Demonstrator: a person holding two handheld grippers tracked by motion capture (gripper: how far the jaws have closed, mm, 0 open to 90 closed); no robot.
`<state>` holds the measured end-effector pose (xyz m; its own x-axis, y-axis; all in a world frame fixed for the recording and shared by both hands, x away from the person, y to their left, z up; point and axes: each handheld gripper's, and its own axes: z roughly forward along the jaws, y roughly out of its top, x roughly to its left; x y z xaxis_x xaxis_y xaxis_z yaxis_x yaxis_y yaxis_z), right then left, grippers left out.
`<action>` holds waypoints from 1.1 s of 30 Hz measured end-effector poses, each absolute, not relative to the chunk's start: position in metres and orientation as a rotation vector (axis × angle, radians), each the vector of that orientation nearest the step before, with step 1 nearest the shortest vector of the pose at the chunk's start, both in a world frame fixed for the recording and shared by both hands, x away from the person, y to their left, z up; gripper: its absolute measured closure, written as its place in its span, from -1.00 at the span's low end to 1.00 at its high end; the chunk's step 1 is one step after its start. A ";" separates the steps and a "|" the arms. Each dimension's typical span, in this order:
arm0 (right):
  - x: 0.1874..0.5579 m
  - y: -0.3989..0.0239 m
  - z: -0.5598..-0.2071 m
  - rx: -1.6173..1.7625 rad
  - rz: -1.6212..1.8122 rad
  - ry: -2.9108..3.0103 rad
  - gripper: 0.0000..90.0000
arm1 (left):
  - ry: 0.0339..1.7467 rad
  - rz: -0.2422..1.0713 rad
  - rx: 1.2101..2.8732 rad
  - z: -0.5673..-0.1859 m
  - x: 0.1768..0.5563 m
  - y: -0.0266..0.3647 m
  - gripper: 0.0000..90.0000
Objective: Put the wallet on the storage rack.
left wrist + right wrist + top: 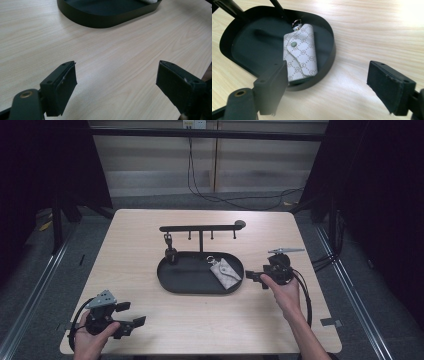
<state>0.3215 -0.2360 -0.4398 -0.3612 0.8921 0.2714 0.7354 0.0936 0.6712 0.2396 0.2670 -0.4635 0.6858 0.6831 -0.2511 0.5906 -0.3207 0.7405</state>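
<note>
2 grippers are in view, both with jaws wide and empty. The left gripper (131,314) sits at the table's (150,320) front left corner. The right gripper (252,276) hovers just off the right end of the black oval tray (172,282). The patterned key pouch (300,56) lies flat inside the tray's right end, metal ring toward the hook stand (201,229).
</note>
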 end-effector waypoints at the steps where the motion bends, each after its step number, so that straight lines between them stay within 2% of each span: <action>1: 0.318 -0.238 -0.439 1.637 1.108 2.157 -0.59 | 0.982 0.136 2.022 -0.464 0.240 0.267 -0.63; 8: 0.292 -0.256 -0.435 1.602 1.131 2.098 -0.58 | 0.989 0.142 2.021 -0.464 0.240 0.267 -0.63; 33: 0.225 -0.283 -0.455 1.594 1.088 2.028 -0.61 | 1.005 0.150 2.016 -0.463 0.238 0.270 -0.63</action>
